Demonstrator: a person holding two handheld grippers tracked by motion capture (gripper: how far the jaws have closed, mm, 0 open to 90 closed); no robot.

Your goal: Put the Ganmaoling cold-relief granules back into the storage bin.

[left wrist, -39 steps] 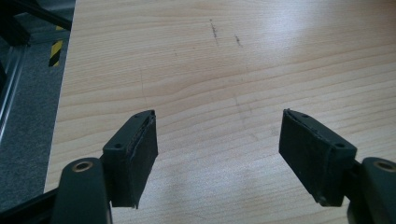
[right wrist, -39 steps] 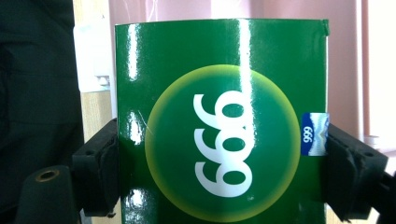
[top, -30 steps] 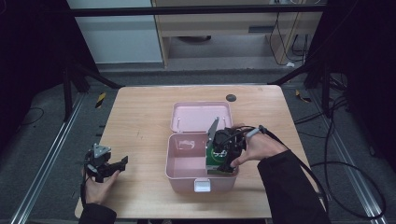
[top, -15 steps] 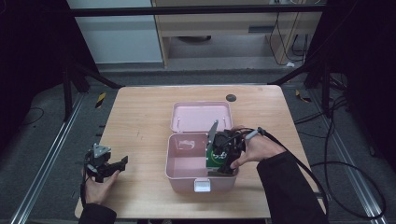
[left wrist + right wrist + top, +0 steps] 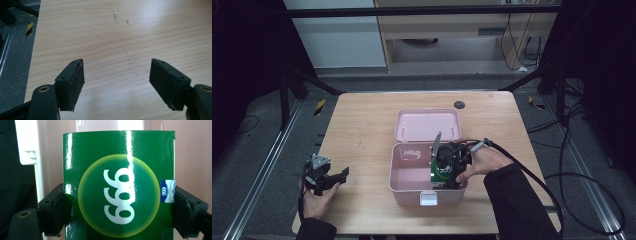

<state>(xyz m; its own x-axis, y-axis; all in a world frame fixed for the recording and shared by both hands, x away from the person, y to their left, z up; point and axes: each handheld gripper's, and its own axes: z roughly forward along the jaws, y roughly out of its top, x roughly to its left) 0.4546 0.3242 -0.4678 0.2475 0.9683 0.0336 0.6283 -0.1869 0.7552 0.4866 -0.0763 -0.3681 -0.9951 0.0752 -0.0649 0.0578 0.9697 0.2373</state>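
Observation:
A pink storage box (image 5: 409,186) stands in the middle of the wooden table with its lid (image 5: 427,124) folded back. My right gripper (image 5: 446,174) reaches down into the box's right side and is shut on a green carton (image 5: 442,172) printed with white digits. In the right gripper view the green carton (image 5: 118,185) is clamped between both jaws, with the pink box wall (image 5: 192,152) behind it. My left gripper (image 5: 332,178) rests near the table's front left corner, open, with only bare wood (image 5: 117,45) between its jaws.
A small dark round spot (image 5: 459,104) lies on the table behind the box lid. A white latch (image 5: 429,199) is on the box's front wall. The table's left edge (image 5: 32,50) drops to a grey floor with a yellow-black marker (image 5: 30,25).
The right gripper has sunk slightly lower into the pink box with the green carton. The left gripper has stayed where it was.

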